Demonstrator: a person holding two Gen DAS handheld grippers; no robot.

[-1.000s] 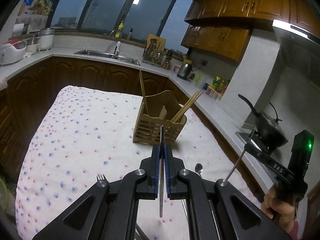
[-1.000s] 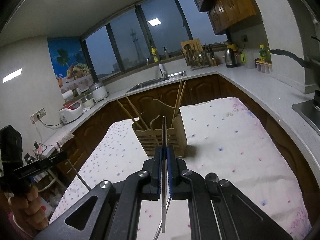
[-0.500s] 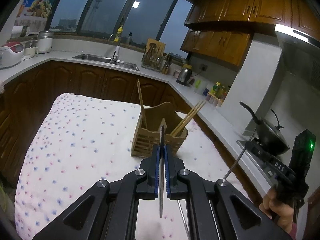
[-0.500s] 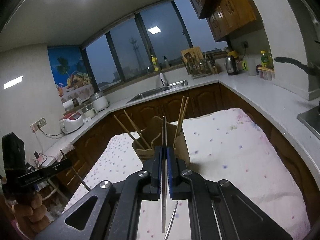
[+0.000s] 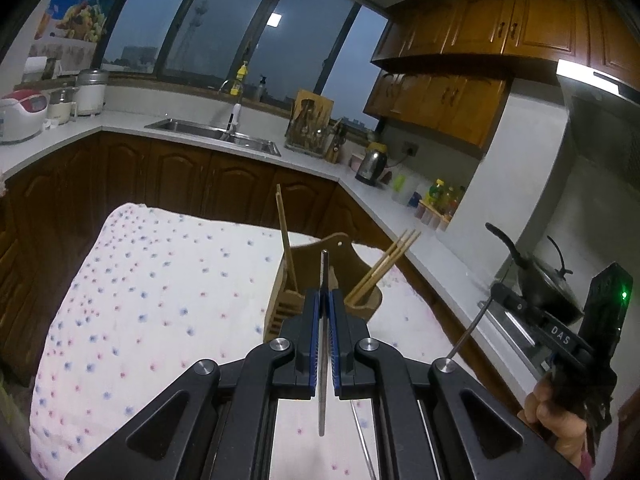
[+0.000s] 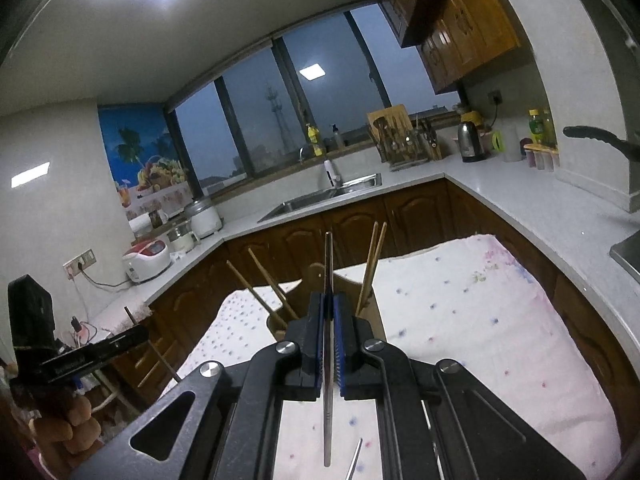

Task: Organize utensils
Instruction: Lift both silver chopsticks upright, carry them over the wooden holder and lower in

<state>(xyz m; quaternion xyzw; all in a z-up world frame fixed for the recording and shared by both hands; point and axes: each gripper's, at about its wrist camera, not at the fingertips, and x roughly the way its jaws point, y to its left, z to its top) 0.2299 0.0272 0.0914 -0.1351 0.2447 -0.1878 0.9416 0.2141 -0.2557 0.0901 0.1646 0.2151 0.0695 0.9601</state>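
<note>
A slatted wooden utensil holder (image 5: 308, 258) stands on the flower-print cloth, with wooden chopsticks (image 5: 390, 264) leaning in it. My left gripper (image 5: 325, 294) is shut on a thin metal utensil (image 5: 322, 392) seen edge-on, whose tip points at the holder just ahead. My right gripper (image 6: 329, 298) is likewise shut on a slim metal utensil (image 6: 327, 408), close in front of the same holder (image 6: 348, 292) and its chopsticks (image 6: 374, 264). I can't make out which kind of utensil each one holds. Each gripper shows in the other's view, the right gripper (image 5: 560, 336) and the left gripper (image 6: 80, 356).
The cloth-covered table (image 5: 160, 300) sits between dark wooden cabinets and a white counter with a sink (image 5: 216, 136). A black wok (image 5: 548, 288) stands on the stove at right. Another thin metal utensil (image 5: 362, 440) lies on the cloth under the grippers.
Both grippers have drifted nearer the holder with their utensils held. The holder now sits lower in the views, partly behind the fingers. The fork and spoon on the cloth have dropped out of sight.
</note>
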